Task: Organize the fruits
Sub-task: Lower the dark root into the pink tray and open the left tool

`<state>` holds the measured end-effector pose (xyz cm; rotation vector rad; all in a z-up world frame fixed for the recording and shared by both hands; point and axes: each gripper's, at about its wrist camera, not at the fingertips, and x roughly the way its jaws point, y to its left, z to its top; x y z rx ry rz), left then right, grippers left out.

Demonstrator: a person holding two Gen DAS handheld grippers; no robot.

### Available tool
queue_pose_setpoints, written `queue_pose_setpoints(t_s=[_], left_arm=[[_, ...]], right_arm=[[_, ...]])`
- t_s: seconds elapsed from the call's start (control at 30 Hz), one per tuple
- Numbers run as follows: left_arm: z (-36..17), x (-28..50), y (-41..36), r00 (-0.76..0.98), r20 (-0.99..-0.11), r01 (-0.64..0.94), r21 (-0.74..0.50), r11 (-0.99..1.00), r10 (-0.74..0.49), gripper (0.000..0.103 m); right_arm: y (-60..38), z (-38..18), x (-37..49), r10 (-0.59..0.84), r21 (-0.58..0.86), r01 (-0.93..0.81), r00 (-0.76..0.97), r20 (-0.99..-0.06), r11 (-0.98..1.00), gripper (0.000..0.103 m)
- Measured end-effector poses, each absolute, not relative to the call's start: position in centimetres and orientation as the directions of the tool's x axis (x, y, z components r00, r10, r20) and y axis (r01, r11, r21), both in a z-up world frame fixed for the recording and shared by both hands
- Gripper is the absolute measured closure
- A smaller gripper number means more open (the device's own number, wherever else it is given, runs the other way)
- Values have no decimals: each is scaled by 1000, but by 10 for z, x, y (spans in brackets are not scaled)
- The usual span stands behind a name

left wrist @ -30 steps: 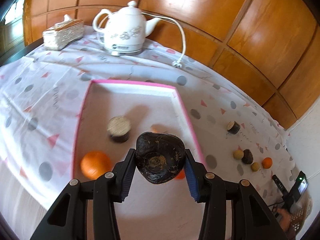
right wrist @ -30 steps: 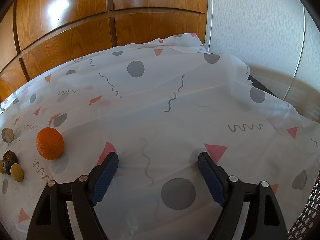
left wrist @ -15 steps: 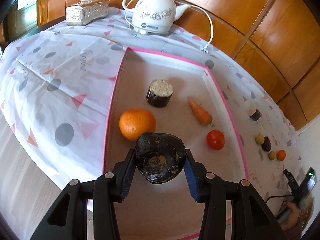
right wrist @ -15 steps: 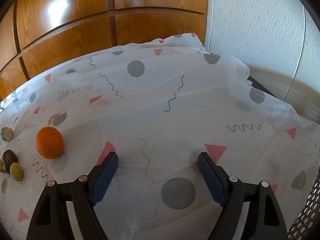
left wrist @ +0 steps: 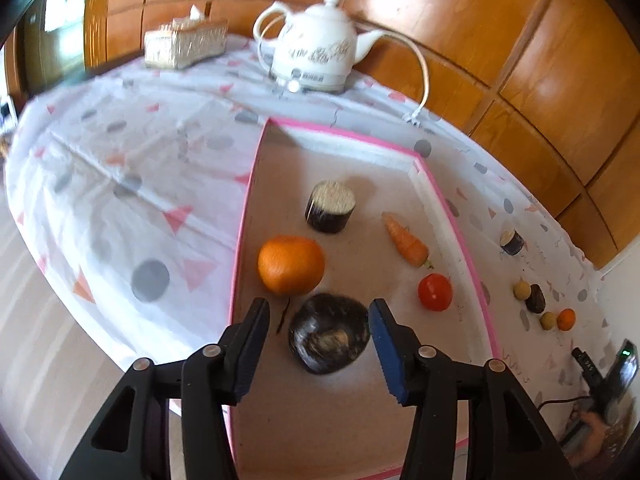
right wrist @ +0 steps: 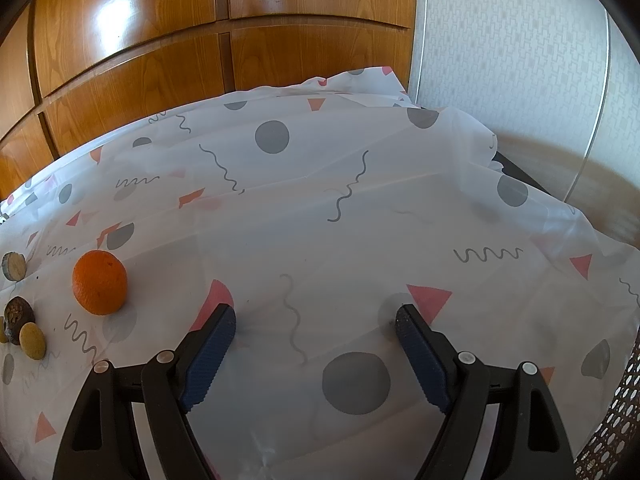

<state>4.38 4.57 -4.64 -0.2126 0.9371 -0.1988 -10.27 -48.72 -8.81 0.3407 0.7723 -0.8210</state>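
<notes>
In the left wrist view my left gripper [left wrist: 318,322] is open, its jaws apart on either side of a dark round fruit [left wrist: 329,338] that lies in the pink-rimmed tray [left wrist: 244,216]. The tray also holds an orange [left wrist: 291,265], a dark cut cylinder piece [left wrist: 330,206], a carrot [left wrist: 407,239] and a tomato [left wrist: 435,292]. In the right wrist view my right gripper [right wrist: 315,326] is open and empty above the patterned tablecloth [right wrist: 320,208]. A small orange [right wrist: 100,282] lies to its left.
Small fruits [left wrist: 535,298] and a cut piece [left wrist: 511,242] lie on the cloth right of the tray; some show in the right wrist view [right wrist: 24,328]. A white kettle [left wrist: 320,56] with cord and a tissue box [left wrist: 185,42] stand at the back. A phone [left wrist: 618,372] lies at right.
My left gripper opened and let go of the dark fruit, which now rests in the tray near the orange. The right gripper has not moved.
</notes>
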Motion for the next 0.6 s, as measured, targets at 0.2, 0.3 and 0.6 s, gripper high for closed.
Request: queue_pose_setpoints(t_s=[0.2, 0.3, 0.6], left_arm=[[-30, 35, 44, 657, -732, 61, -185, 981, -179, 28], [-24, 32, 51, 697, -703, 20, -174, 985, -139, 17], [-7, 28, 59, 765, -641, -41, -143, 989, -61, 0]], right_arm=[[-486, -88, -103, -526, -14, 761, 435, -731, 649, 19], [-486, -87, -104, -524, -13, 760, 435, -732, 650, 19], [-484, -87, -105, -517, -11, 757, 436, -736, 653, 17]])
